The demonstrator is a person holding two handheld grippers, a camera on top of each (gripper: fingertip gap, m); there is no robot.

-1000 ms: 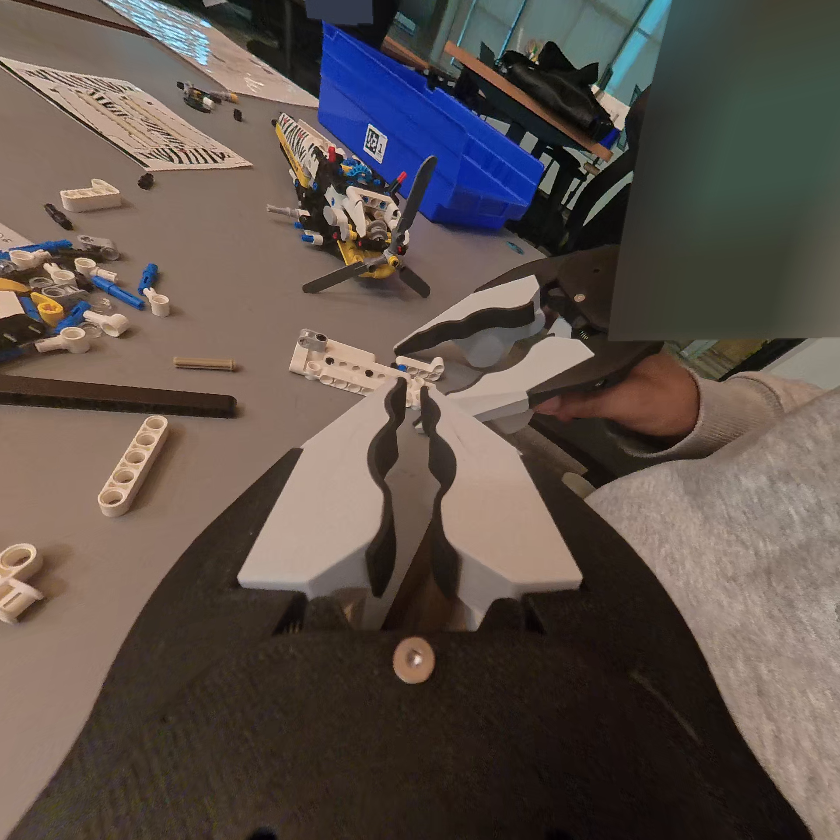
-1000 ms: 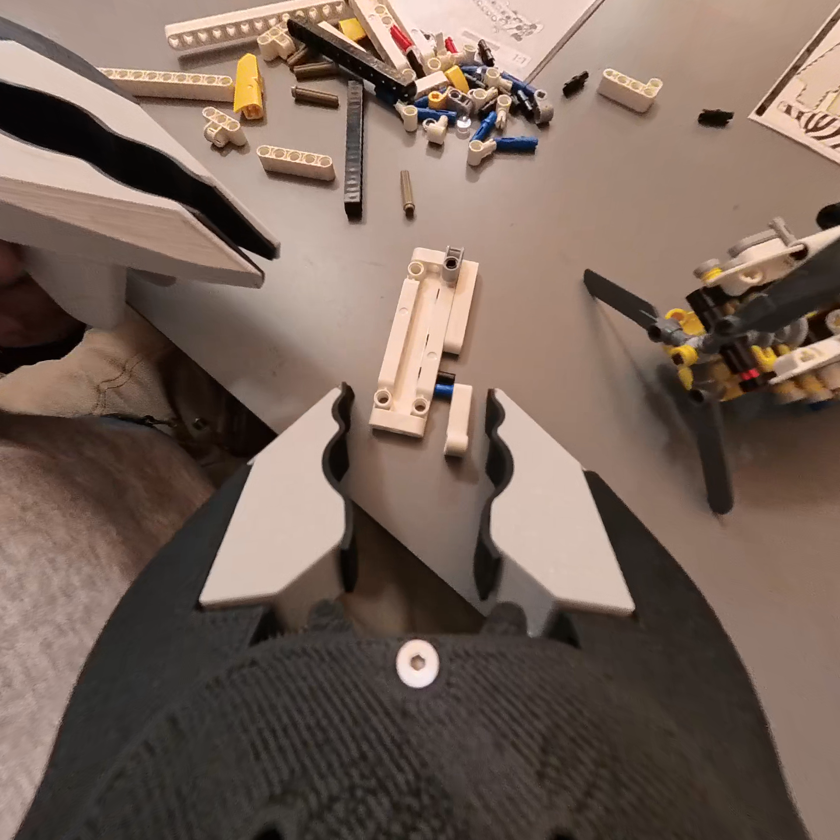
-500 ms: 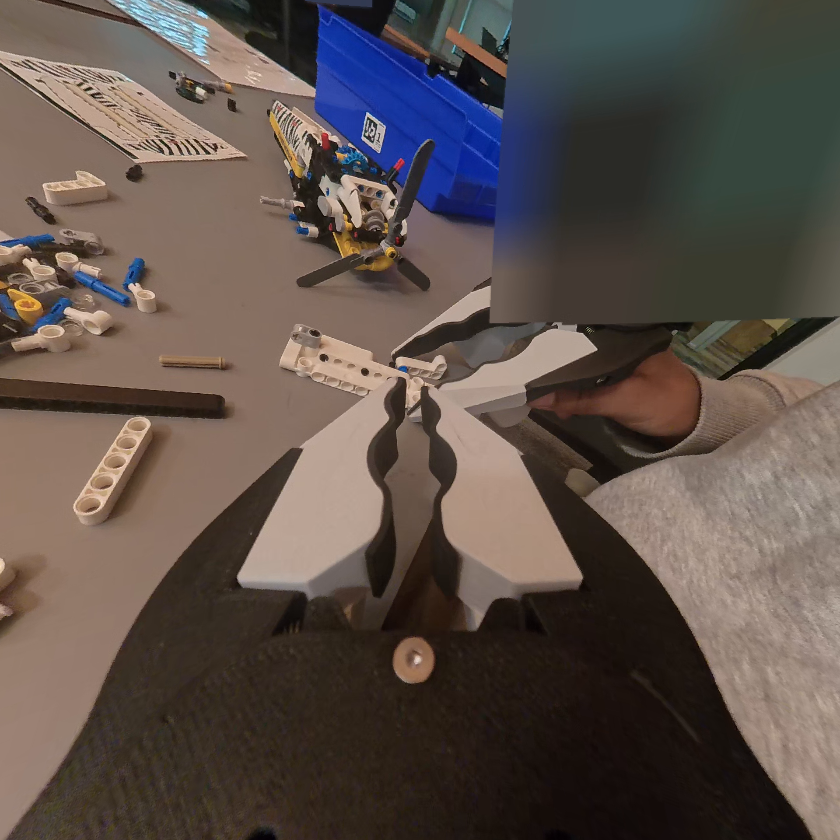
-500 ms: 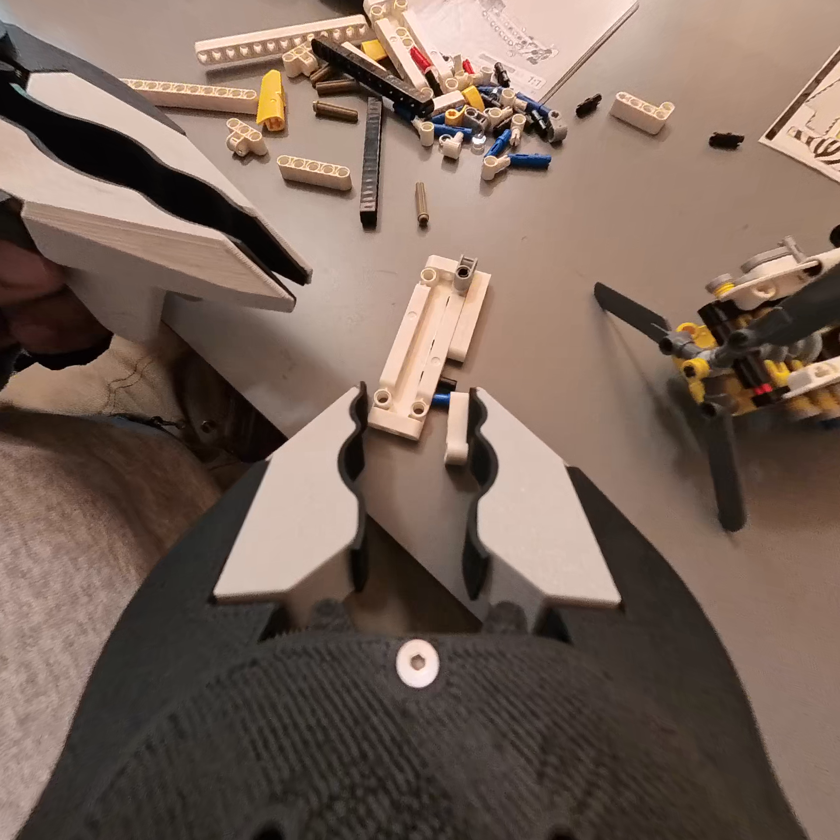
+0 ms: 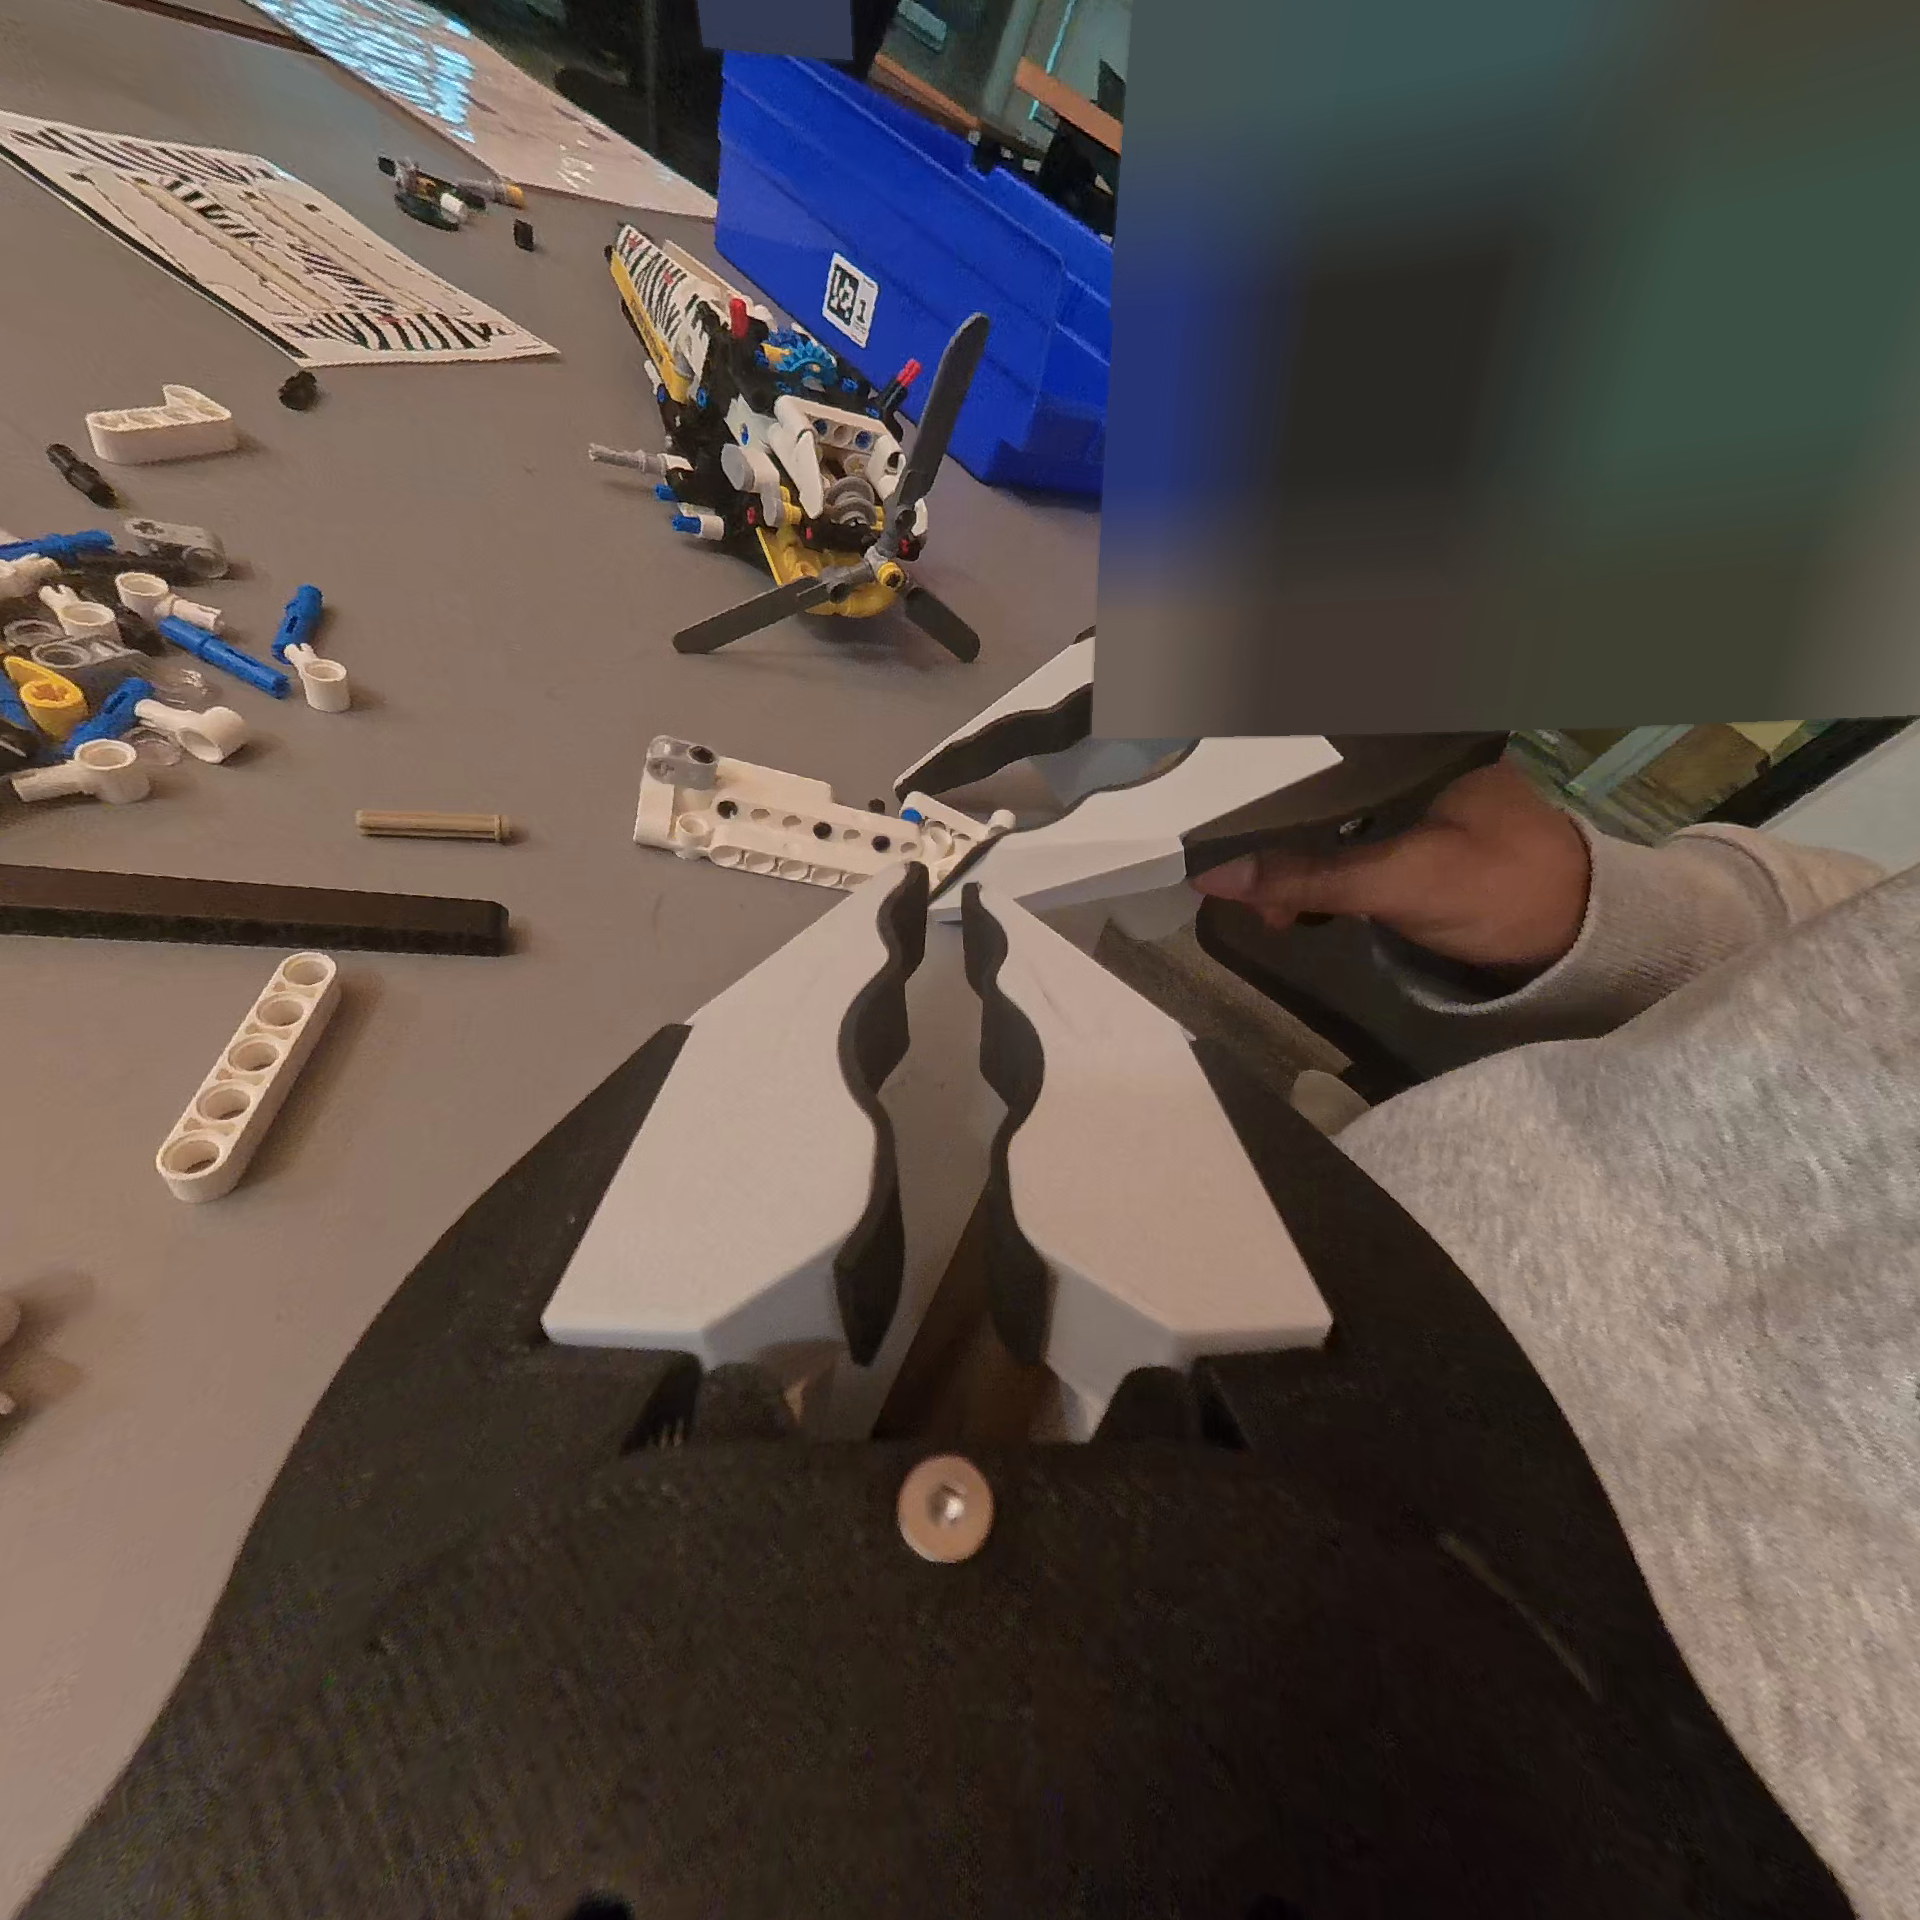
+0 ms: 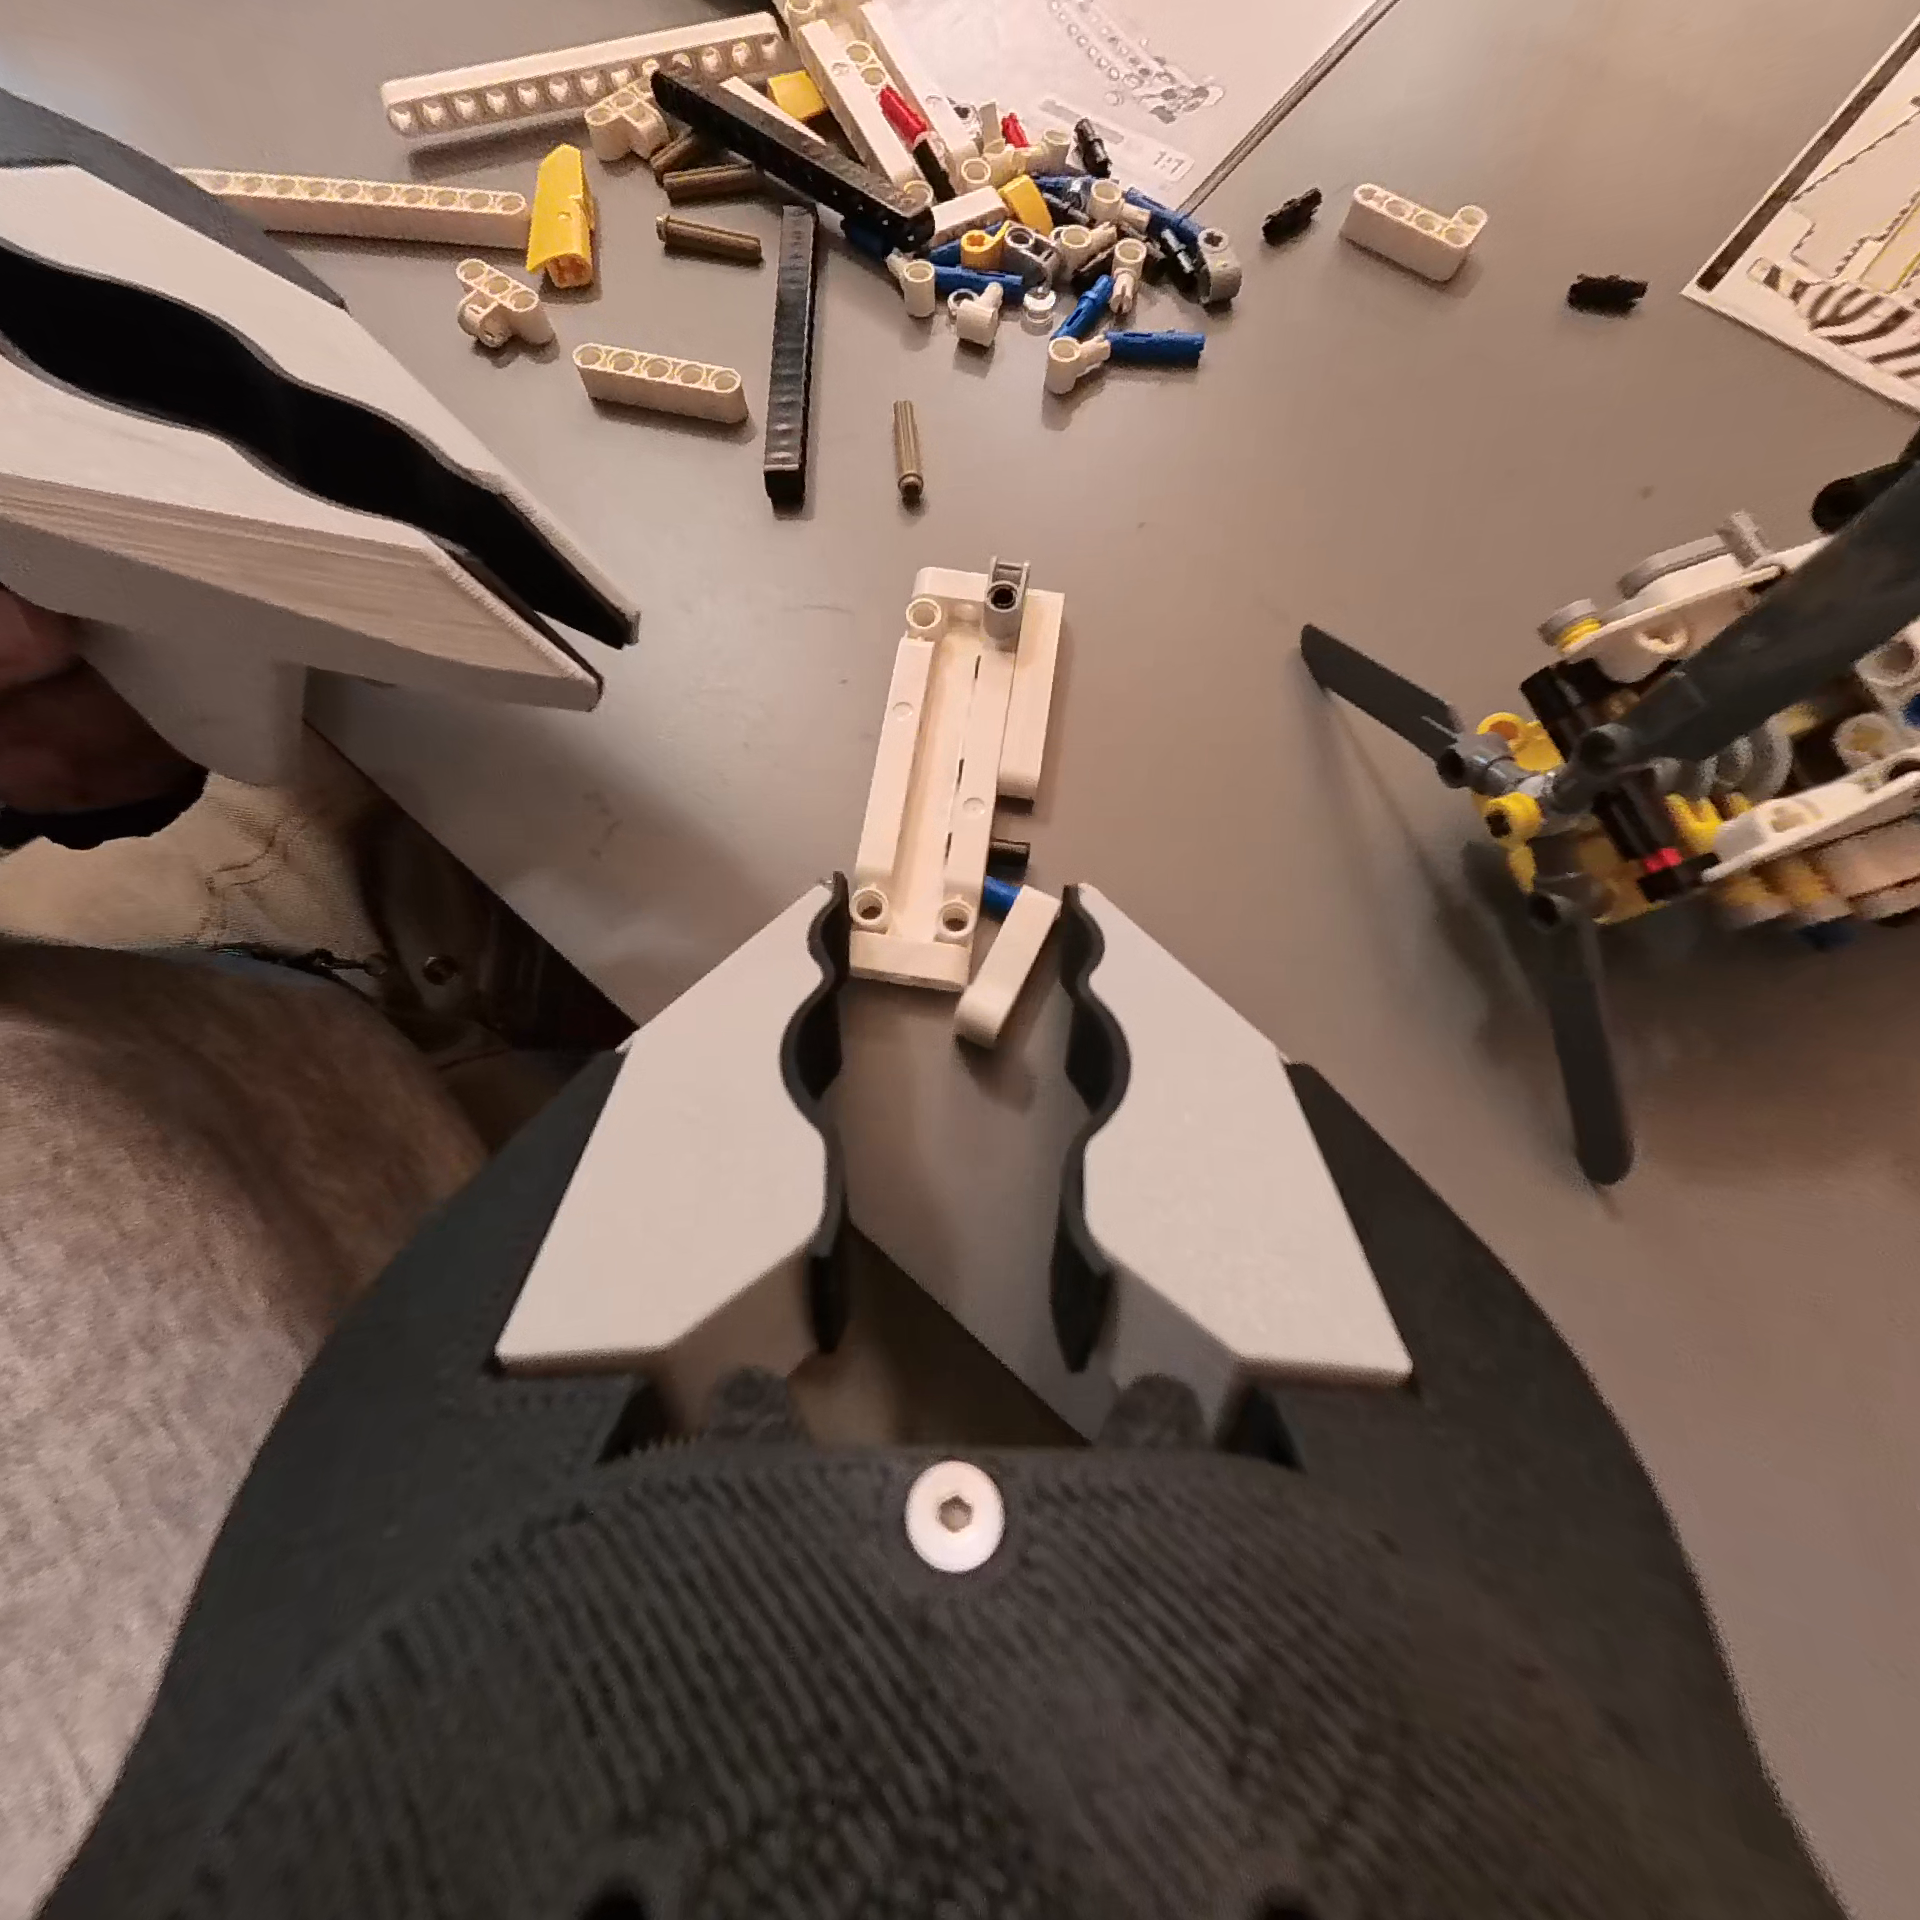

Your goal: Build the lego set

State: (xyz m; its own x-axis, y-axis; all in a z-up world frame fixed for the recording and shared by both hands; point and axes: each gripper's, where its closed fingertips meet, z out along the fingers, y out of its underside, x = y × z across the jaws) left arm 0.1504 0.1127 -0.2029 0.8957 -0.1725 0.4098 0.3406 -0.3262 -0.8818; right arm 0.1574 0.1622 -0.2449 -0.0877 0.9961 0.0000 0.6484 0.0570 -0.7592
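Right gripper [image 6: 948,914] with grey fingers spread around the near end of a flat white lego panel assembly [image 6: 951,790] on the grey table [image 6: 1195,582], not yet clamped, left gripper [image 5: 940,883] nearly closed on nothing, raised just left of it, propeller plane model [image 6: 1704,821] off to the right

Left gripper [image 5: 943,894] nearly closed, empty; white lego assembly [image 5: 790,821] at 12 o'clock on grey table [image 5: 499,1039], right gripper [image 5: 961,821] at it; propeller model [image 5: 800,468] beyond.
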